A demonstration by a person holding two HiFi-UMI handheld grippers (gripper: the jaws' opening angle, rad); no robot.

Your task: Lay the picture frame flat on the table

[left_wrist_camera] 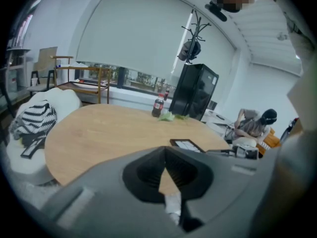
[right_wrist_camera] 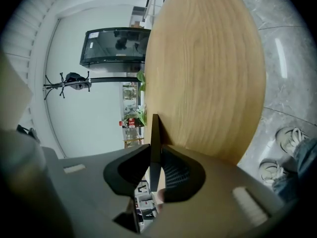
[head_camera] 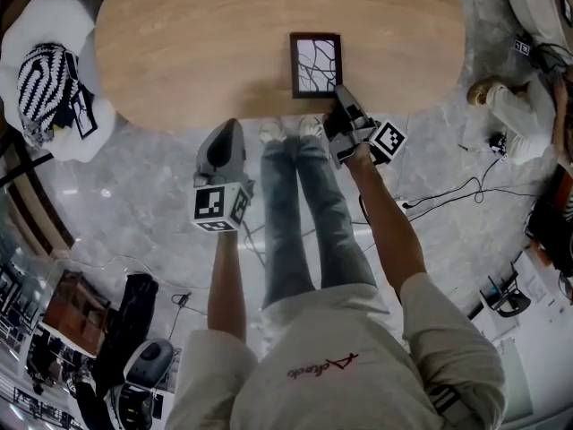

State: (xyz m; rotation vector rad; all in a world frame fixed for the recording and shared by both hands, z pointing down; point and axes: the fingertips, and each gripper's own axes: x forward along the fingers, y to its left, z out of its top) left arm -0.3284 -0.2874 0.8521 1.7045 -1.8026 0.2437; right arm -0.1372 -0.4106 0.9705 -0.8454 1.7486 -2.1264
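The black picture frame (head_camera: 315,64) with a branch-pattern print lies face up on the oval wooden table (head_camera: 179,52), near its front edge. In the left gripper view the picture frame (left_wrist_camera: 187,145) looks flat on the tabletop. My right gripper (head_camera: 340,97) is shut on the frame's near right corner. In the right gripper view the picture frame (right_wrist_camera: 155,130) shows edge-on, pinched between the two pads of my right gripper (right_wrist_camera: 155,150). My left gripper (head_camera: 226,128) hangs over the floor just in front of the table, left of the frame. In its own view my left gripper (left_wrist_camera: 165,152) has its tips touching and holds nothing.
A white seat with a striped cloth (head_camera: 49,79) stands at the table's left end. A cola bottle (left_wrist_camera: 157,106) and a green object stand at the far edge, with a black cabinet (left_wrist_camera: 195,90) behind. A seated person (head_camera: 519,106) and cables (head_camera: 448,191) are on the right.
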